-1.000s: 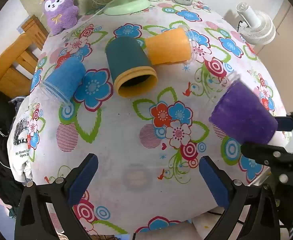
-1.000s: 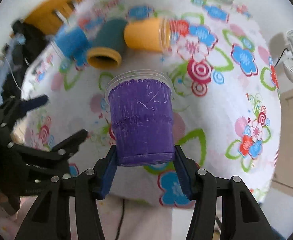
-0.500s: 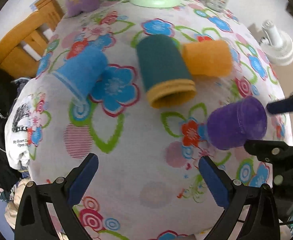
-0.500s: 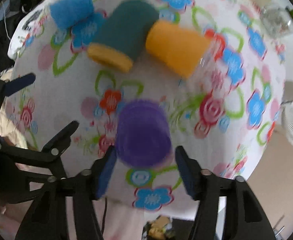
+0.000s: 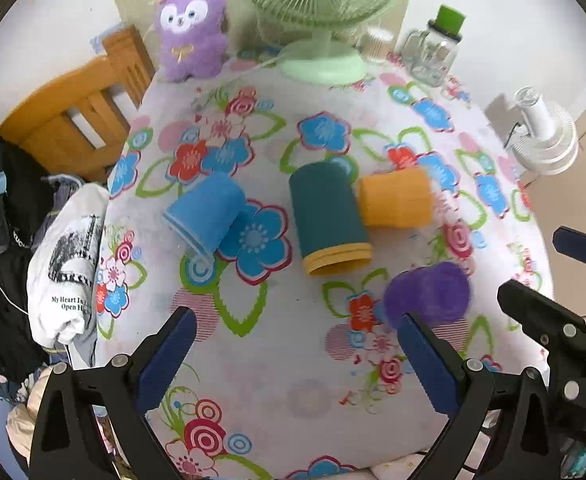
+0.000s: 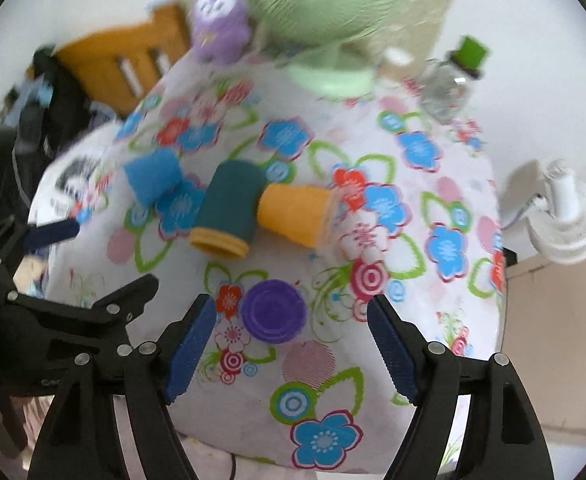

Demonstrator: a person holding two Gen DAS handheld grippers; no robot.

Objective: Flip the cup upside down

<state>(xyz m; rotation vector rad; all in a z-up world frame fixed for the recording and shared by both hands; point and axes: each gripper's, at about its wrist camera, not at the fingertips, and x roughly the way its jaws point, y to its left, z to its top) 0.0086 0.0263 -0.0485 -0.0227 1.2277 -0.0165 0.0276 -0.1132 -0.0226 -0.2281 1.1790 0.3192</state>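
Observation:
The purple cup (image 6: 273,311) stands upside down on the floral tablecloth, its flat base up; it also shows in the left wrist view (image 5: 429,296). My right gripper (image 6: 293,348) is open and empty, with the cup between and just ahead of its blue pads, not touching them. My left gripper (image 5: 293,356) is open and empty above the table's near part, with the purple cup just beyond its right pad (image 5: 425,364). The right gripper's fingers (image 5: 581,248) show at the right edge of the left wrist view.
A teal cup with a yellow rim (image 5: 327,216), an orange cup (image 5: 397,200) and a blue cup (image 5: 205,210) lie on their sides mid-table. A green fan (image 5: 321,60), purple plush (image 5: 191,28) and glass jar (image 5: 433,56) stand at the back. A wooden chair (image 5: 73,120) is left.
My right gripper turned the purple cup over, set it base-up on the cloth, opened and drew back. The left gripper pulled back a little, still open.

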